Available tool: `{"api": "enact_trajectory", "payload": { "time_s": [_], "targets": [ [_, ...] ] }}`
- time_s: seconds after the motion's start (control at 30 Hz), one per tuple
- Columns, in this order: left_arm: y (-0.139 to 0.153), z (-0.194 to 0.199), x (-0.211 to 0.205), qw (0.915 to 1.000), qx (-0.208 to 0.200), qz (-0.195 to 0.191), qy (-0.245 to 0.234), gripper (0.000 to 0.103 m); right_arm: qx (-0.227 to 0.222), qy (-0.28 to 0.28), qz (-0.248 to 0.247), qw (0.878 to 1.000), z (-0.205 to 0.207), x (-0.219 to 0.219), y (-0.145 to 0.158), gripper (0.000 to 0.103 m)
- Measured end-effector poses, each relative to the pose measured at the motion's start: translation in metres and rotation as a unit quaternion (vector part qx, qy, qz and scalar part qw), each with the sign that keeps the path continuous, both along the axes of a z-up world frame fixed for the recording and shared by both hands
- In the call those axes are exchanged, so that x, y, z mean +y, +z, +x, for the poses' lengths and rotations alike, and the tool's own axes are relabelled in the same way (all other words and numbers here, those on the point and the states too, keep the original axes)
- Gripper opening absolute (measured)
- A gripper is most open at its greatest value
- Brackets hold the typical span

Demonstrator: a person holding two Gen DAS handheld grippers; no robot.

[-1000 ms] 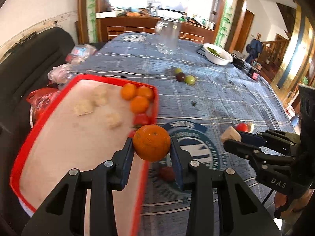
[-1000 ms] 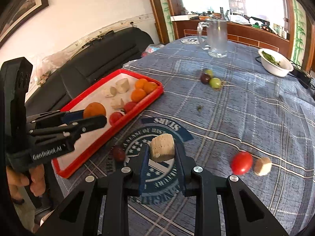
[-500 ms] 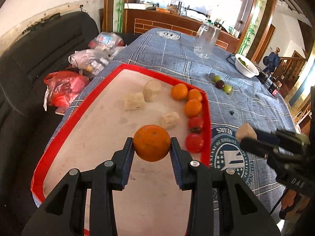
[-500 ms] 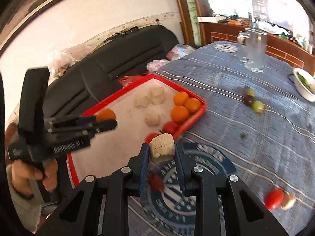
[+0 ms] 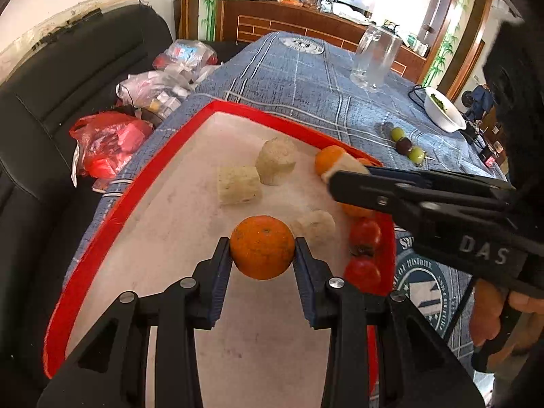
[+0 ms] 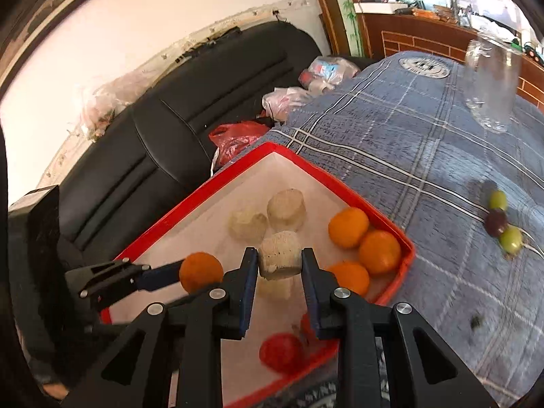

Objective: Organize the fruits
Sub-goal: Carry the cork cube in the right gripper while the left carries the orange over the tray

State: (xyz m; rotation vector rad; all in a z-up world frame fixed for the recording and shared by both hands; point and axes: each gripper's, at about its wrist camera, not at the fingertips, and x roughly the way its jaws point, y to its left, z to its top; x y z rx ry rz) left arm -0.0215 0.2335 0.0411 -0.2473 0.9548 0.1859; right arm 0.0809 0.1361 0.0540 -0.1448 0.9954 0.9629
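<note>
A red-rimmed tray (image 5: 136,190) with a white floor lies on the blue checked cloth. My left gripper (image 5: 261,255) is shut on an orange (image 5: 261,250) and hangs above the tray's near half. My right gripper (image 6: 279,261) is shut on a pale beige fruit chunk (image 6: 279,255), also over the tray (image 6: 340,183). In the left wrist view it reaches in from the right. Three oranges (image 6: 380,251) sit in the tray's right corner. Pale chunks (image 5: 238,185) and two tomatoes (image 5: 365,234) also lie in the tray.
A skewer of green and dark grapes (image 5: 404,144) lies on the cloth beyond the tray. Farther back stand a glass mug (image 5: 374,57) and a white bowl (image 5: 442,110). Plastic bags (image 5: 108,139) rest on the black sofa (image 5: 51,102) left of the table.
Both grippers have travelled from above the tablecloth to above the tray, each still holding its fruit. The right gripper has closed in beside the left one.
</note>
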Motion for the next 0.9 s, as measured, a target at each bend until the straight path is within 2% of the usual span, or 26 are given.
{"api": "enact_trajectory", "payload": {
  "time_s": [0.17, 0.4, 0.9],
  "targets": [
    [-0.013, 0.008, 0.006, 0.9997, 0.016, -0.016, 0.005, 0.034, 0.007, 0.003, -0.016, 1.0, 0.009, 0.013, -0.015, 0.026],
    [-0.014, 0.011, 0.003, 0.9997, 0.018, -0.013, -0.003, 0.034, 0.016, 0.001, -0.022, 1.0, 0.016, 0.017, -0.029, 0.026],
    [-0.014, 0.013, 0.003, 0.9996, 0.018, -0.02, -0.005, 0.034, -0.035, 0.027, -0.054, 0.998, 0.008, 0.03, -0.031, 0.027]
  ]
}}
